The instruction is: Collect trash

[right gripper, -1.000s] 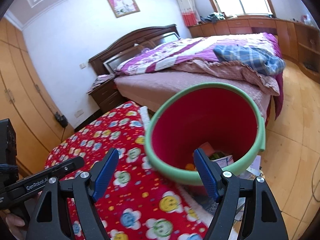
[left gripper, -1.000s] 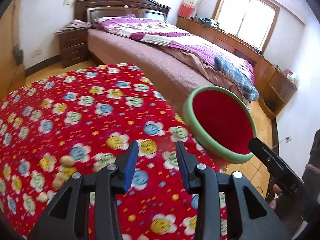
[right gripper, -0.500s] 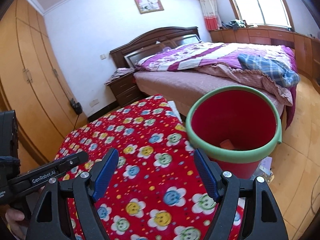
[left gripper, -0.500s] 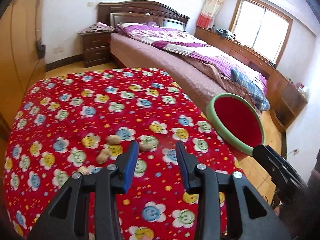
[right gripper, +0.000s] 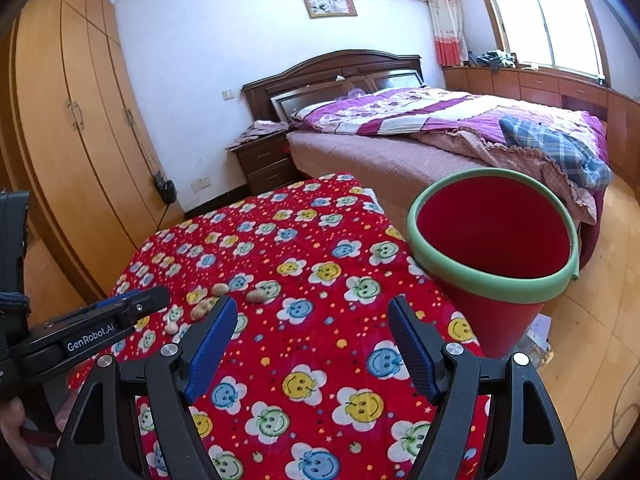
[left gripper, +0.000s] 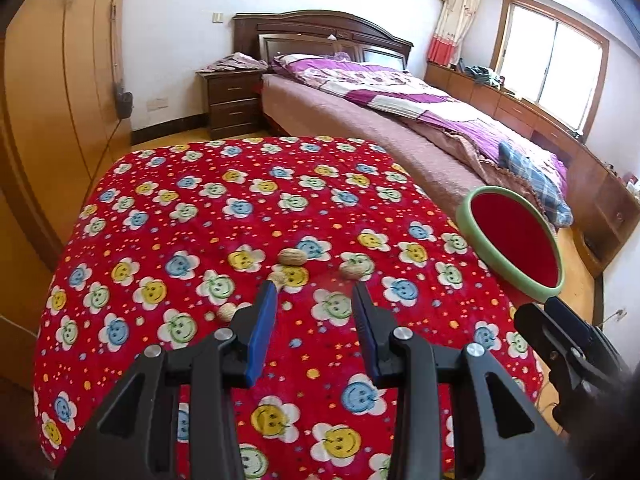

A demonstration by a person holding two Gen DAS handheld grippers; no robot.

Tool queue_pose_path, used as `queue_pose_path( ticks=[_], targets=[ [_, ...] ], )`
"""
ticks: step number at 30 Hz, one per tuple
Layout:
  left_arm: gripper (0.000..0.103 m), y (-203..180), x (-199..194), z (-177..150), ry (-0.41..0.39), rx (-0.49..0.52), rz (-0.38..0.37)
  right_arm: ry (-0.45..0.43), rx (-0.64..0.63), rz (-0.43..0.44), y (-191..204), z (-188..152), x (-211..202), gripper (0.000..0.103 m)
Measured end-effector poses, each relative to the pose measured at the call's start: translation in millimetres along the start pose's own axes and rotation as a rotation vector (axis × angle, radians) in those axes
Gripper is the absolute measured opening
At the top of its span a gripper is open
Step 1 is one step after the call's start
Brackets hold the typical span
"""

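Several brown nut shells lie on the red flower-print tablecloth (left gripper: 192, 240). In the left wrist view one shell (left gripper: 292, 257) and another (left gripper: 354, 270) sit just beyond my left gripper (left gripper: 314, 296), a third shell (left gripper: 278, 278) lies at its left fingertip, and its jaws stand partly open with nothing between them. A red bin with a green rim (right gripper: 496, 174) stands at the table's right edge. My right gripper (right gripper: 312, 312) hovers open and empty over the cloth, left of the bin, with the shells (right gripper: 256, 296) ahead to its left.
A bed (left gripper: 400, 120) with purple bedding runs behind the table and bin. A dark nightstand (left gripper: 232, 100) and a wooden wardrobe (right gripper: 80, 120) stand to the left. Wooden floor (right gripper: 592, 320) lies right of the bin, with papers at its base.
Both grippers have swung left, away from the bin and over the table. The shells have come into view in front of the left gripper. Neither jaw opening has altered.
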State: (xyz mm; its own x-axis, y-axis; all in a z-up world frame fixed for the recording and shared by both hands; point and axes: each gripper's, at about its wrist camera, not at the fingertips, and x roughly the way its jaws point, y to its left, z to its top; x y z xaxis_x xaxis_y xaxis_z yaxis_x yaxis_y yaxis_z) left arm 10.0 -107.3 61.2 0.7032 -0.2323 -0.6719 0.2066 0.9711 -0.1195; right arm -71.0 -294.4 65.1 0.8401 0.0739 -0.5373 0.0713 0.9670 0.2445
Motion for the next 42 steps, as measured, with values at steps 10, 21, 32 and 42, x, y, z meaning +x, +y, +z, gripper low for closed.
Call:
queue_pose_path(
  ticks=[10, 21, 32, 42],
  targets=[
    [0.039, 7.6, -0.9, -7.1, -0.004, -0.015, 0.033, 0.007, 0.002, 0.004, 0.9, -3.3, 0.4, 0.078],
    [0.039, 7.3, -3.3, -6.5, -0.013, -0.02, 0.043, 0.01, 0.002, 0.009, 1.6, -4.4, 1.2, 0.078],
    [0.039, 7.2, -3.8, -6.3, -0.018, -0.02, 0.045, 0.014, 0.002, 0.013, 1.7, -4.9, 2.3, 0.078],
    [0.039, 7.5, -9.8, -5.4, -0.046, -0.019, 0.058, 0.004, 0.0, 0.014, 1.5, -4.0, -0.1, 0.078]
  ],
)
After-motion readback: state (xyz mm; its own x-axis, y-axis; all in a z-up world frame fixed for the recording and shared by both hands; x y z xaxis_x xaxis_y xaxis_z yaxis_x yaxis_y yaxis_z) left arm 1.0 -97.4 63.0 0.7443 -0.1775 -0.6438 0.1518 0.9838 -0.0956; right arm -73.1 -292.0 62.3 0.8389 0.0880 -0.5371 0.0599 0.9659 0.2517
